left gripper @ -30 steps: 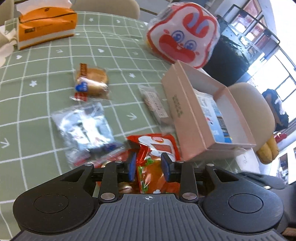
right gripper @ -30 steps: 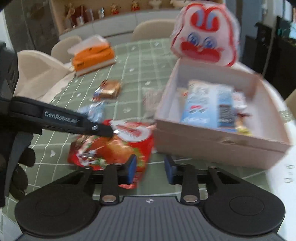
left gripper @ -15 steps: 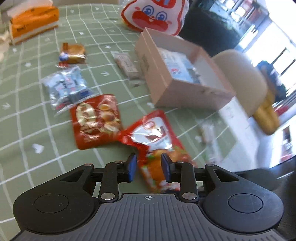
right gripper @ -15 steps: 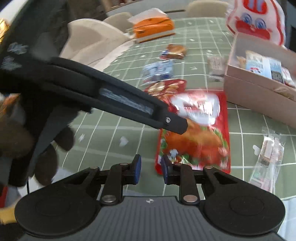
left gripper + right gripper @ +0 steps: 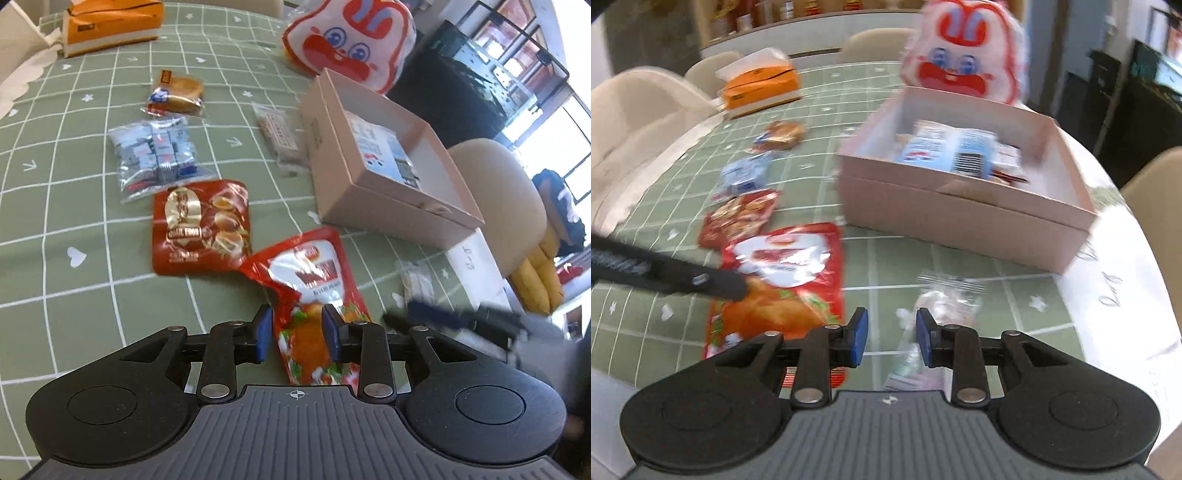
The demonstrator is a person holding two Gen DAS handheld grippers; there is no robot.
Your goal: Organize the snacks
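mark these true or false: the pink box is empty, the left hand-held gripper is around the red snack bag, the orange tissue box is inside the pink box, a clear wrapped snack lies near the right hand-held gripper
1. The pink box is empty: false. A blue and white packet lies in it.
2. The left hand-held gripper straddles the red snack bag: true.
3. The orange tissue box is inside the pink box: false. It sits on the green tablecloth, far side.
4. A clear wrapped snack lies near the right hand-held gripper: true.
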